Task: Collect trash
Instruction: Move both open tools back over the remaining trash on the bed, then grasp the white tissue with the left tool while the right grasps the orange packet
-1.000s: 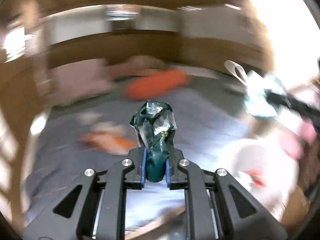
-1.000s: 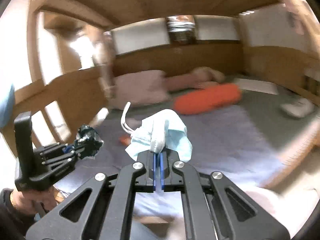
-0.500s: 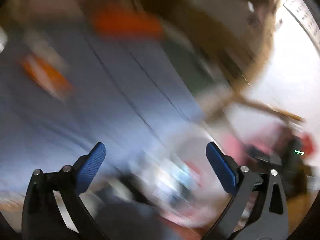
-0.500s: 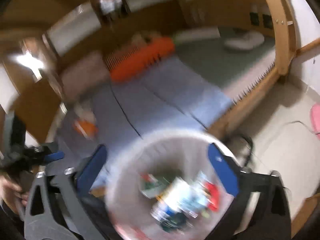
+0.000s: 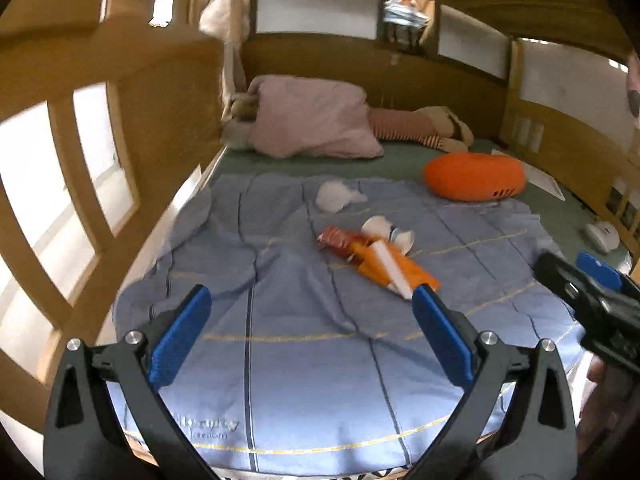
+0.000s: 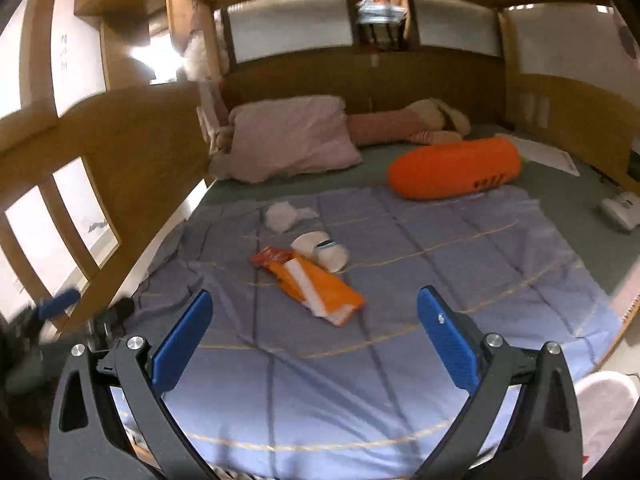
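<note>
Trash lies mid-bed on the blue quilt (image 5: 312,360): an orange wrapper (image 5: 384,266) with a white strip, a red wrapper (image 5: 336,238), a crushed white cup (image 5: 390,232) and a crumpled white tissue (image 5: 336,196). My left gripper (image 5: 310,300) stands open and empty, short of the orange wrapper. In the right wrist view the same orange wrapper (image 6: 320,284), red wrapper (image 6: 272,257), cup (image 6: 324,250) and tissue (image 6: 284,216) lie ahead of my right gripper (image 6: 314,300), which is also open and empty. The right gripper (image 5: 580,276) shows at the left view's right edge.
A pink pillow (image 5: 312,120), a striped plush toy (image 5: 416,128) and an orange carrot cushion (image 5: 474,176) lie at the head of the bed. Wooden rails (image 5: 80,168) close the left side. A white bin (image 6: 608,400) stands on the floor at lower right.
Both grippers have opened: the left no longer holds the dark green wrapper, the right no longer holds the blue face mask. Both swung over the white bin and back toward the bed.
</note>
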### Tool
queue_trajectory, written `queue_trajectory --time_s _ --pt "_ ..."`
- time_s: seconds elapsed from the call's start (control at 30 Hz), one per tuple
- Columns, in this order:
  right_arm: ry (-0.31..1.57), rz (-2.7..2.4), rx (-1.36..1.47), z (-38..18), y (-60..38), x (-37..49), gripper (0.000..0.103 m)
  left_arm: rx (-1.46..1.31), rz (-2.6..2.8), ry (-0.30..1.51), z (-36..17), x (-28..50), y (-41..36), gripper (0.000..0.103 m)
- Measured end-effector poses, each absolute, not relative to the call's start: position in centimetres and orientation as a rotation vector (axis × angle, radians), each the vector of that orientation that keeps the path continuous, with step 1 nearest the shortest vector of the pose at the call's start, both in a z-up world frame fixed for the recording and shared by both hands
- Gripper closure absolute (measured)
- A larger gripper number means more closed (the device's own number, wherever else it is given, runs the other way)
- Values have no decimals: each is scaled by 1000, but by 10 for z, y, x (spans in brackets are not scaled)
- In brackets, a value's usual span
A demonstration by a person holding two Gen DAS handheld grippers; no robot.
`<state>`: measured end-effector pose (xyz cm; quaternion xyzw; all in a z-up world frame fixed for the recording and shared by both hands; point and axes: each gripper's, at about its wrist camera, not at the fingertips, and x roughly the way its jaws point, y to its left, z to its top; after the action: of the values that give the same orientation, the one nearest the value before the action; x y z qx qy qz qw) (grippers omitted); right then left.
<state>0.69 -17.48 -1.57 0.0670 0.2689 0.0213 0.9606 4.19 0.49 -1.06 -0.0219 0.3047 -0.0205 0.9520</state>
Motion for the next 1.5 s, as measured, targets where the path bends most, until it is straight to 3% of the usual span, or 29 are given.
queue_trajectory --time_s 0.5,0.97,1.4,1.43,1.47,1.5 --pt "540 -15 148 -41 -154 25 3 -70 -30 637 -36 41 15 3" --pt "654 -49 222 -70 -180 79 3 -36 -59 669 -51 74 14 3" --pt "942 88 -19 -169 -145 236 4 -94 -51 747 -75 132 27 3" --pt "982 104 -15 -178 -147 242 7 -93 -57 751 -74 139 26 3" --pt "1013 117 -11 -183 -149 246 24 -90 -70 745 -71 149 24 3" --pt "1027 122 -5 -182 -151 247 29 -83 -87 729 -68 160 20 3"
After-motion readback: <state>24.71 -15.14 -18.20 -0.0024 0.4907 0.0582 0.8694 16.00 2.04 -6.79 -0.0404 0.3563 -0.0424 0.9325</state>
